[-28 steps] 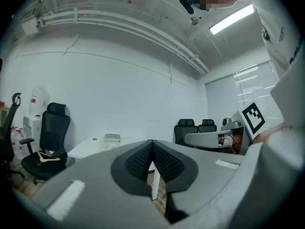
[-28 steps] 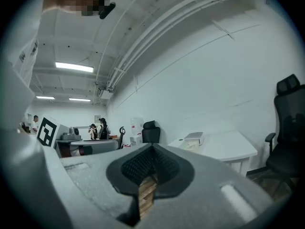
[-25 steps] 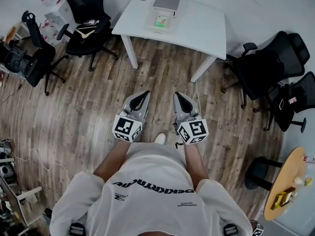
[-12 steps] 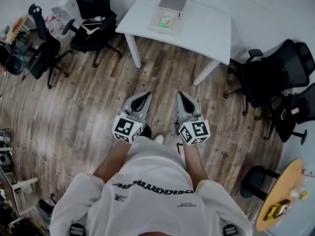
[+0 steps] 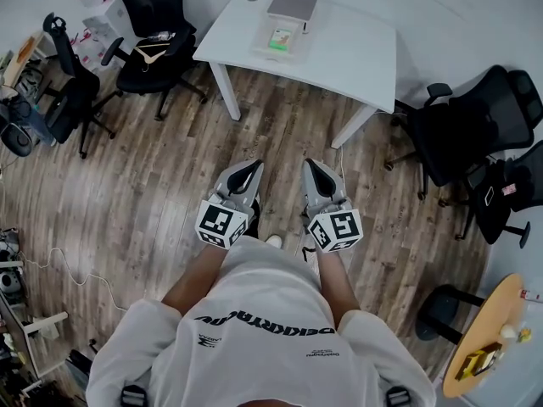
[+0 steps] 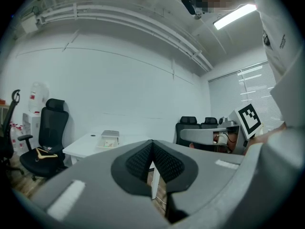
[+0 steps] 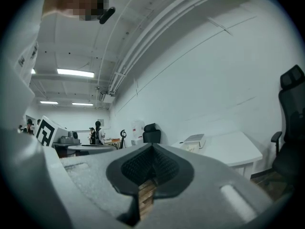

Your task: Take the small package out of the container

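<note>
Over the last second little was changed: the left gripper (image 5: 254, 168) was kept with fingers clenched on nothing, the small package (image 5: 278, 38) was left in its clear container (image 5: 293, 50) on the white bench (image 5: 356, 49), well ahead, and the right gripper (image 5: 311, 167) was likewise kept clenched and empty, so the reach was judged not yet begun.

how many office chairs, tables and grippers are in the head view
black office chairs: 4
tables: 2, a white table and a round wooden table
grippers: 2, the left gripper and the right gripper
total: 8
A dark shape at the far left edge is too cut off to count.
</note>
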{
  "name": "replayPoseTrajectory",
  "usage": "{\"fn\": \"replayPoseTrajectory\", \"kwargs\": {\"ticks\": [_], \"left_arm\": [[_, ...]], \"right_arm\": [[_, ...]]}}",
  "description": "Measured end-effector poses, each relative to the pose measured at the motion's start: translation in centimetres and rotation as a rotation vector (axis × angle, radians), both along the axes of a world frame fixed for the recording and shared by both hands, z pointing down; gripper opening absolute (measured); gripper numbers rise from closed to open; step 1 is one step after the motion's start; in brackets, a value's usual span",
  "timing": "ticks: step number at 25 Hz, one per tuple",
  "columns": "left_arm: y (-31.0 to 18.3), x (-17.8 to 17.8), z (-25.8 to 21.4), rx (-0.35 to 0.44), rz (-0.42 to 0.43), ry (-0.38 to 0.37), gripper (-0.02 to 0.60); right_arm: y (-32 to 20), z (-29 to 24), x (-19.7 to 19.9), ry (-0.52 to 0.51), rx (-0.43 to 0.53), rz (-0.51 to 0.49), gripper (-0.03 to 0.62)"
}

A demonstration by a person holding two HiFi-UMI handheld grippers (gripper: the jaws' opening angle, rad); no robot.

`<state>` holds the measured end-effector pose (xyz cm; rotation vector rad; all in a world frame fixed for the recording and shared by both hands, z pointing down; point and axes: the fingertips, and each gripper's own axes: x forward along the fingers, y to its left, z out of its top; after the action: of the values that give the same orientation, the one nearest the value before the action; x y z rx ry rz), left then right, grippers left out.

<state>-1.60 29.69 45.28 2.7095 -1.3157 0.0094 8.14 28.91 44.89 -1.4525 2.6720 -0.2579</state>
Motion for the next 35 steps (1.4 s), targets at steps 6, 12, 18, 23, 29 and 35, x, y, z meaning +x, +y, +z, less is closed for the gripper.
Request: {"fn": "replayPoseTrajectory", "kwargs": {"ticks": [6, 12, 18, 23, 29, 35], "left_arm": [[-3.7, 0.1, 0.3, 0.001, 0.006, 0.011, 0.005], [-8.4, -0.7, 0.7, -0.002, 0.012, 0.008, 0.005], [-14.9, -1.8, 0.5, 0.001, 0.018, 0.004, 0.005], [-20.3, -2.4, 0.0, -0.003, 0.030, 0.004, 0.005], [-26.5, -2.9, -0.7, -0.006, 0.055, 0.009, 0.005], [-31.6, -3.3, -0.7, -0.023, 0.084, 0.010, 0.005]], "right_arm": [[-3.2, -0.1, -0.2, 0.006, 0.012, -0.011, -0.002], [-8.0, 0.4, -1.3, 0.001, 0.009, -0.021, -0.002], [-14.6, 0.1, -2.3, -0.005, 0.007, -0.006, -0.002], [-19.4, -0.5, -3.0, 0.008, 0.008, 0.004, -0.002], [-25.1, -1.2, -4.3, 0.045, 0.014, 0.000, 0.000], [-29.9, -1.3, -4.5, 0.032, -0.017, 0.037, 0.000]]}}
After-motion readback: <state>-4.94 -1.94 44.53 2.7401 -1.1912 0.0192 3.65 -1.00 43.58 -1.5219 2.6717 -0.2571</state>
